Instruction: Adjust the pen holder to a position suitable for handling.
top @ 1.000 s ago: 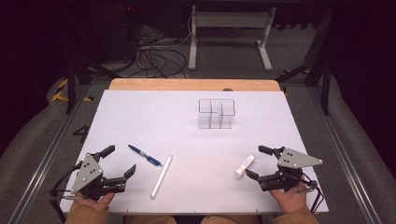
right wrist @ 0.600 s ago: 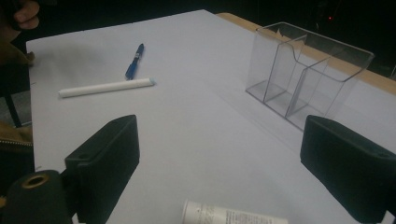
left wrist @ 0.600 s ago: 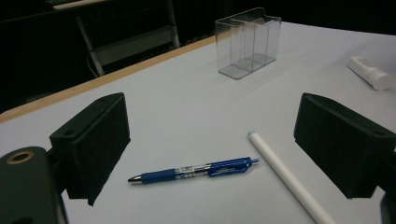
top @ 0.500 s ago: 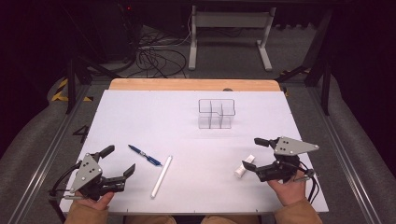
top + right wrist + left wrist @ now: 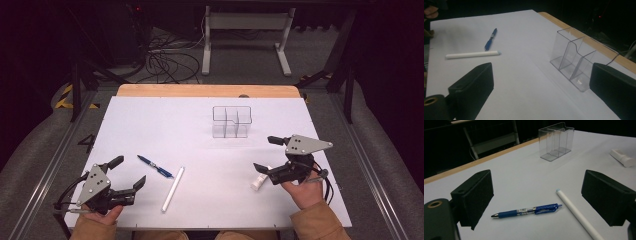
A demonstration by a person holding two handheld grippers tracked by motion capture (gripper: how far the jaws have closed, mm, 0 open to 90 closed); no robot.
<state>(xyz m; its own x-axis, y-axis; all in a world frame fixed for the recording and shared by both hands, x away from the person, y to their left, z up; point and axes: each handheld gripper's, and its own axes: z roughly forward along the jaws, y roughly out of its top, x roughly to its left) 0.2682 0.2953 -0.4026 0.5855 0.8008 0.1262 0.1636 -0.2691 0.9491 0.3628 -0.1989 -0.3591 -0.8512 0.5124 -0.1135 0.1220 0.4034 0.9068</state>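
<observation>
Beside the blue pen [image 5: 527, 210], its label too small to read, both grippers gape wide, holding nothing

On the table [image 5: 150, 120]: one blue pen [image 5: 155, 166], one long white stick-shaped marker [image 5: 173, 189], one short white tube [image 5: 260, 180]. One clear plastic organizer [image 5: 232, 121], divided into compartments, exact count unclear. Two handheld grippers: left gripper [image 5: 129, 172], right gripper [image 5: 265, 153].
</observation>
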